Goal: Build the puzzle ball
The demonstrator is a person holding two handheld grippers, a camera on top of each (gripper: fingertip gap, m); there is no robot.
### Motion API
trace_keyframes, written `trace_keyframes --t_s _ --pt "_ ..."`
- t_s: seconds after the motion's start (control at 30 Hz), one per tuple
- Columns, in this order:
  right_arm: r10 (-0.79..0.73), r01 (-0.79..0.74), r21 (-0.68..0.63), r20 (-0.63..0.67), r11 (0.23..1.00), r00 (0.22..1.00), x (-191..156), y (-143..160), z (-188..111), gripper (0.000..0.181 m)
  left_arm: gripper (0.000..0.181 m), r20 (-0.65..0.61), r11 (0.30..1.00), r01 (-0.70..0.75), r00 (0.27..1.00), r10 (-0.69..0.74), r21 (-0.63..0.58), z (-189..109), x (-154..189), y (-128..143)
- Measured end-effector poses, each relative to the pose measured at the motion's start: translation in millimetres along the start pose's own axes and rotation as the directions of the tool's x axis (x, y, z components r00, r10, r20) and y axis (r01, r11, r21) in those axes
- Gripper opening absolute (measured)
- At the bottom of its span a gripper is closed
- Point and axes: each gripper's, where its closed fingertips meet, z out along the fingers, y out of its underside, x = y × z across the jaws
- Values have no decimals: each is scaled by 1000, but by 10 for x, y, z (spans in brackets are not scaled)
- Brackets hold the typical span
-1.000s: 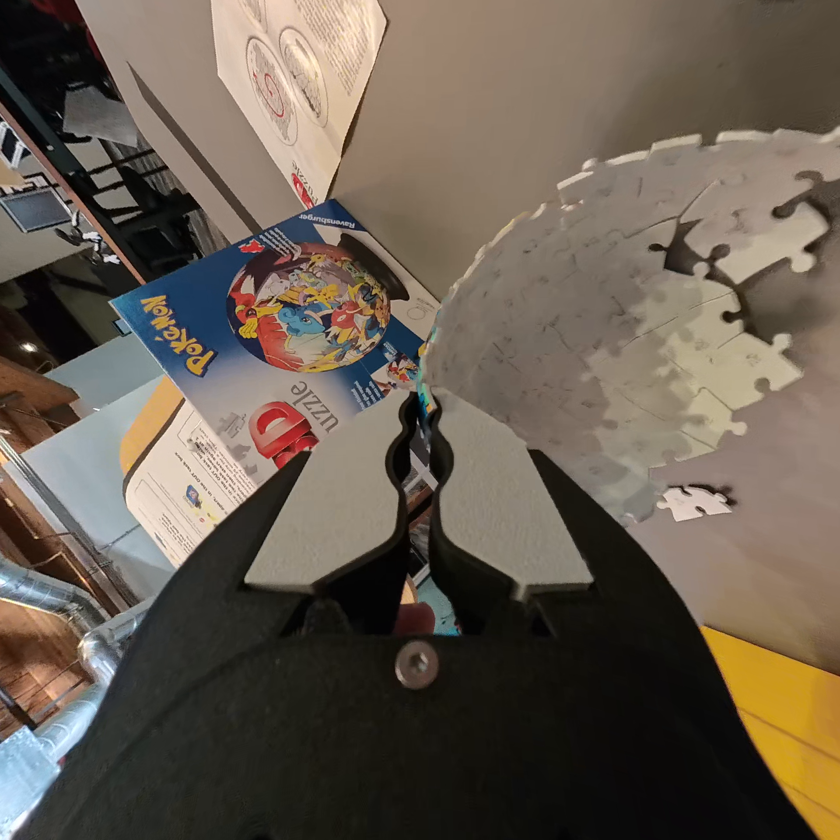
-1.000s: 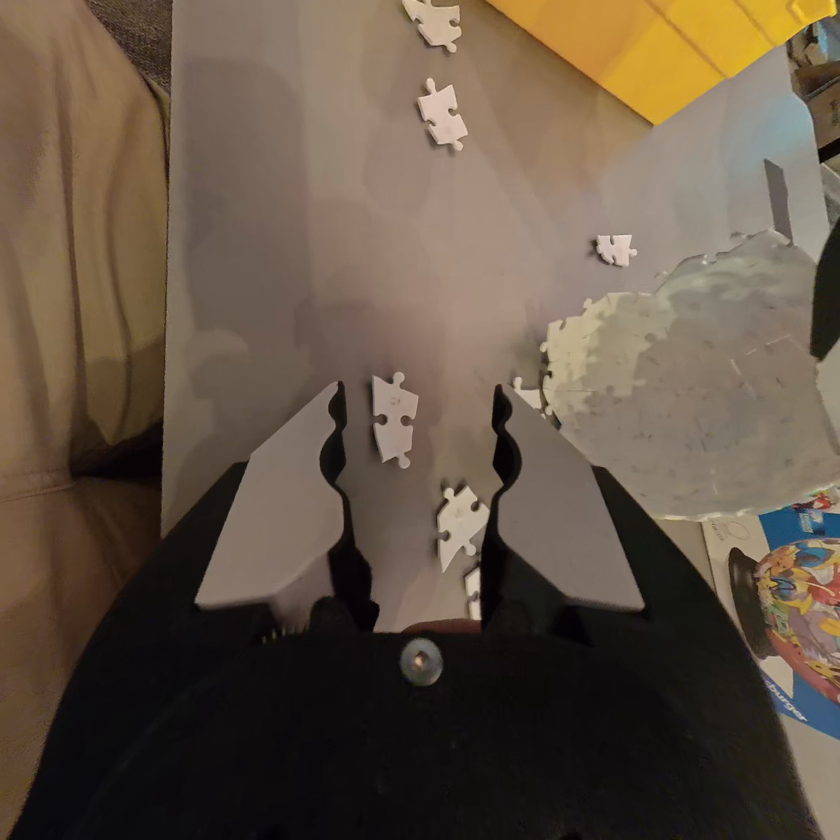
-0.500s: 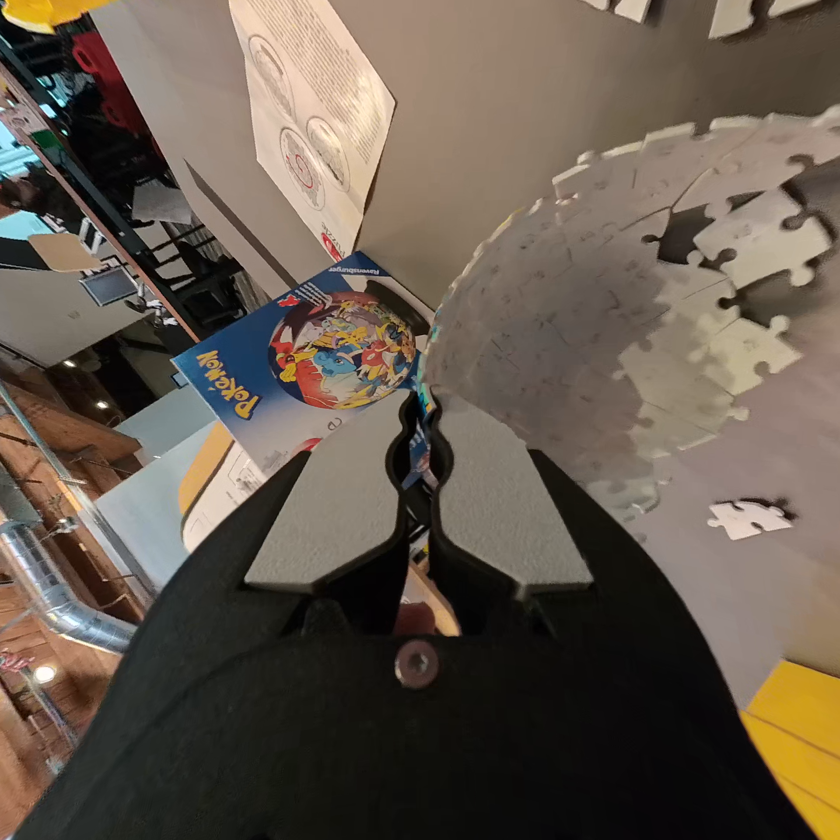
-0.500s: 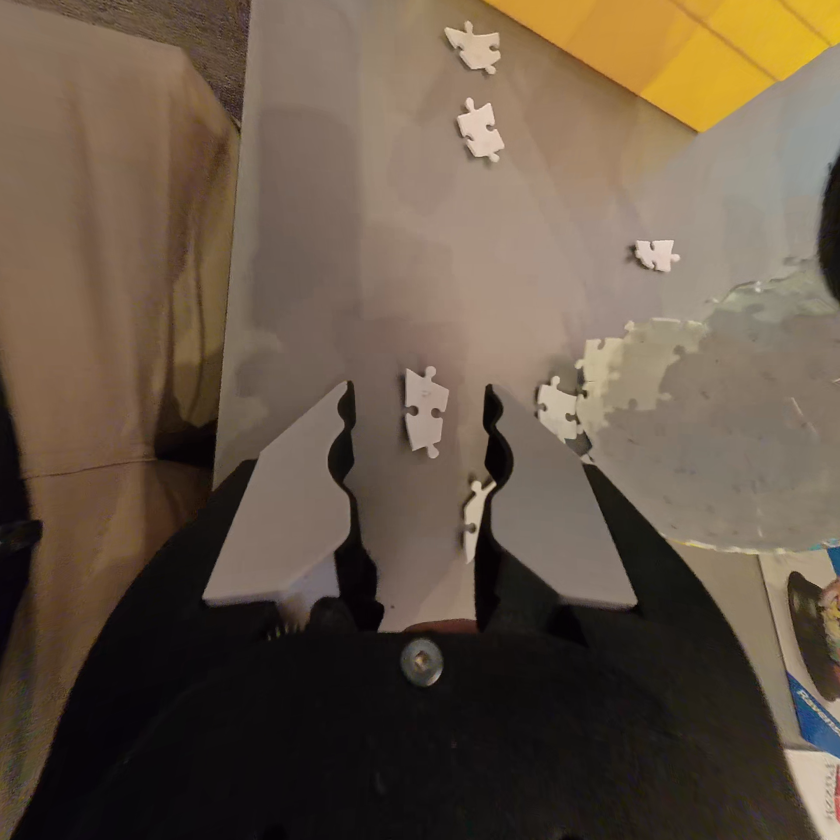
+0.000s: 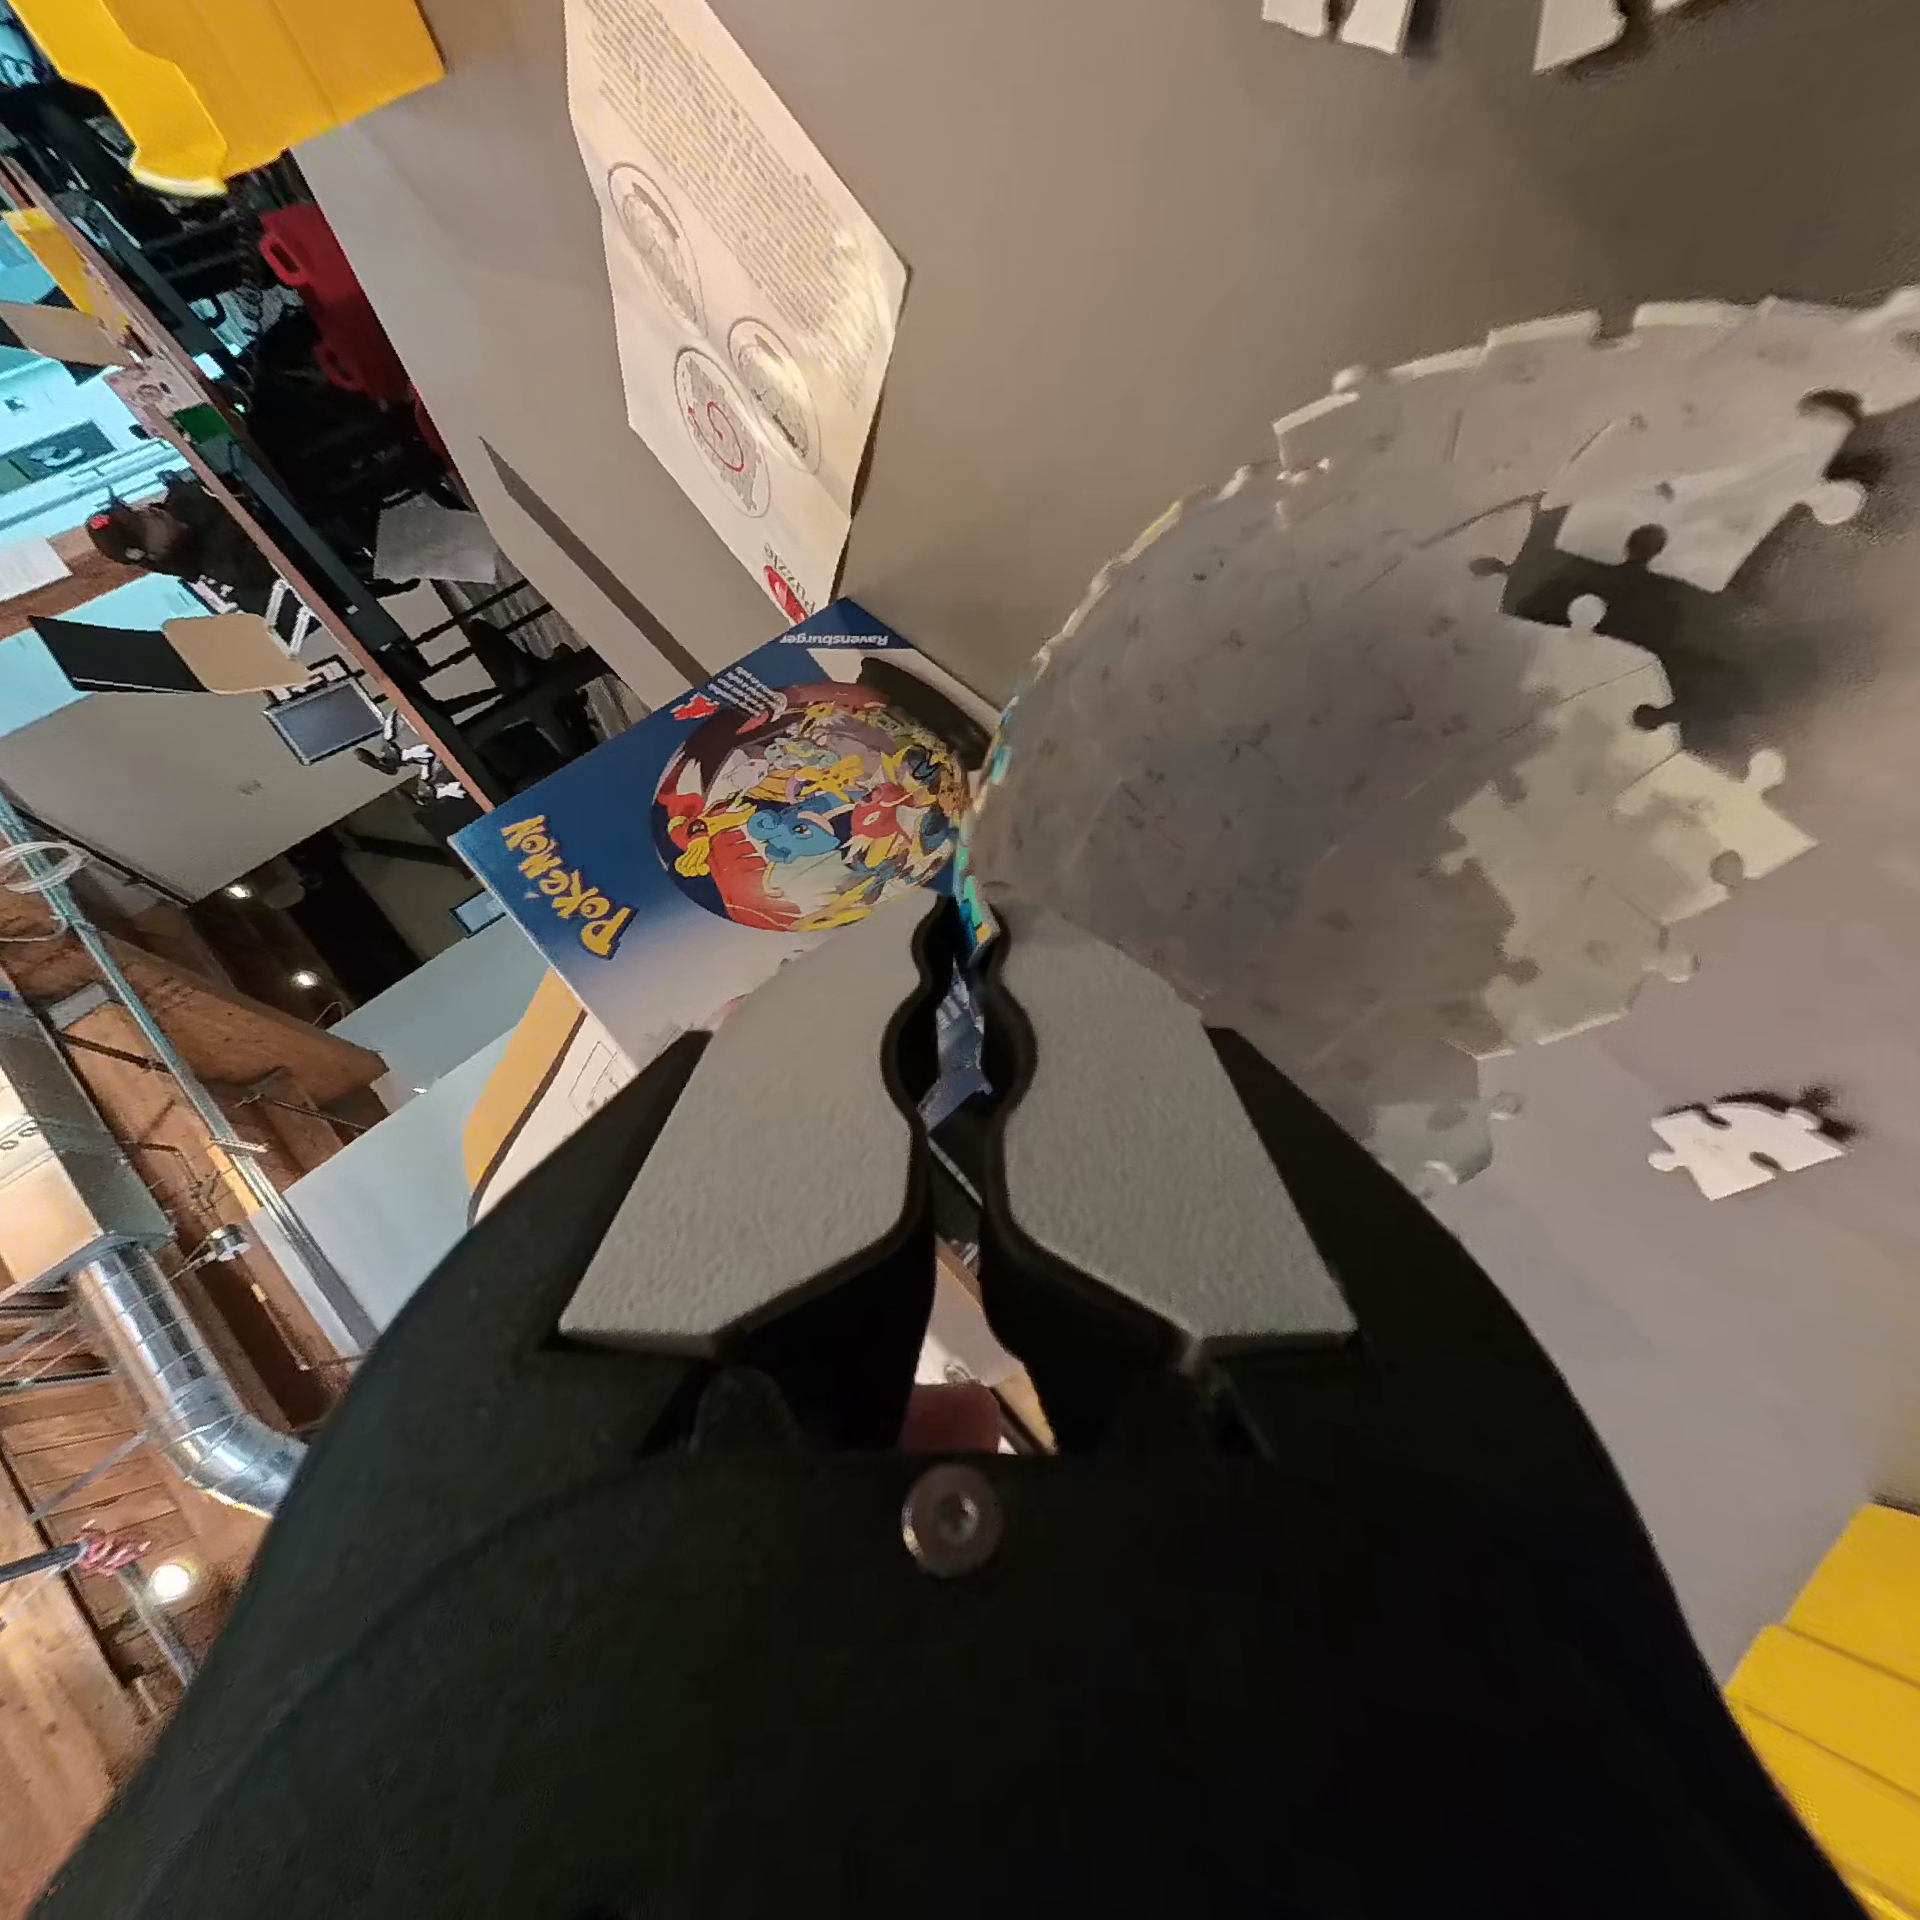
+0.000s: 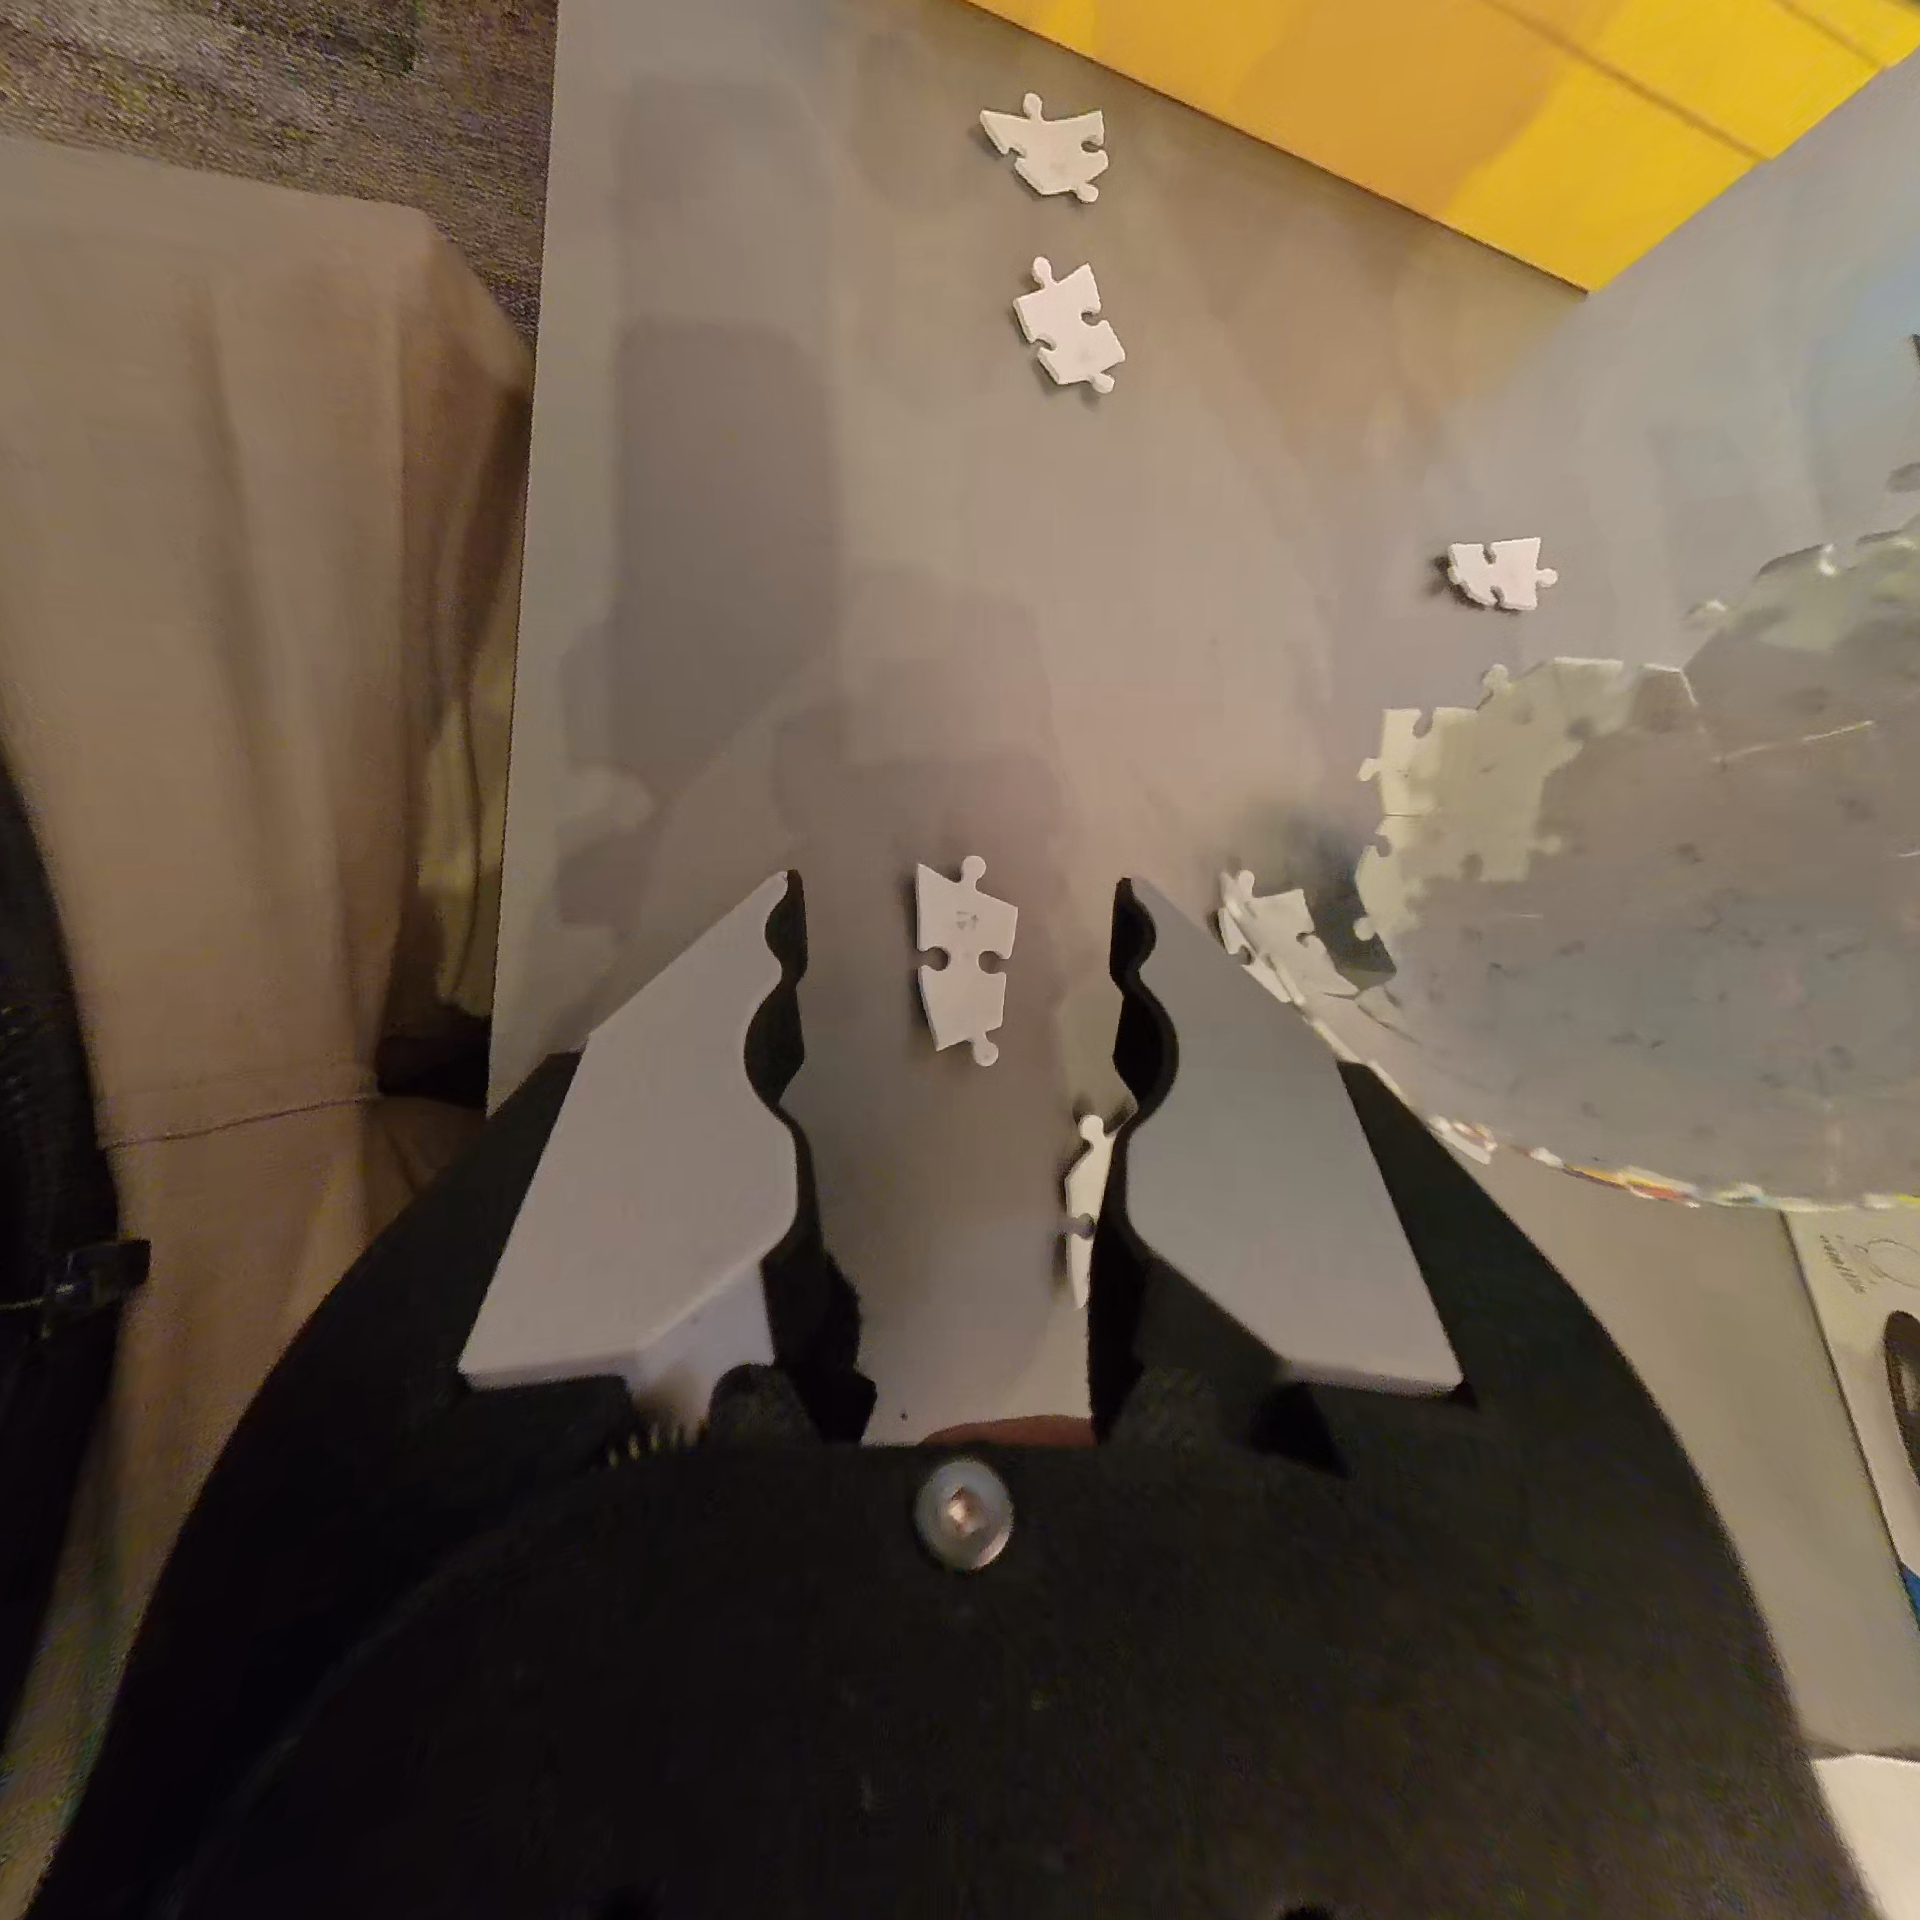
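L claw [image 5: 964, 920] clamped on ball shell [image 5: 1351, 790] rim; R claw [image 6: 958, 904] spread over loose piece [image 6: 964, 954]; printed blue box [image 5: 665, 831] behind.

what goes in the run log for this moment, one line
left gripper: shut on shell rim | right gripper: open over piece on table | loose pieces: several | ball: unfinished

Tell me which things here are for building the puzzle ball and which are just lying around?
For the job:
- half-built ball shell, pinched in the left tongs
- joined pair of loose pieces ahead of the open right tongs
- other loose pieces
- instruction sheet

Just lying about:
- puzzle box
- yellow bin
- beige cloth
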Motion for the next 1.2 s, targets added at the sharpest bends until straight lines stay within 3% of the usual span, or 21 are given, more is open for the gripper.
trace_keyframes --t_s 1.2 --pt "17 -16 17 -29 1000 999 142 32 64 61 3 -9 998 -65 998 65 -24 24 60 -93"
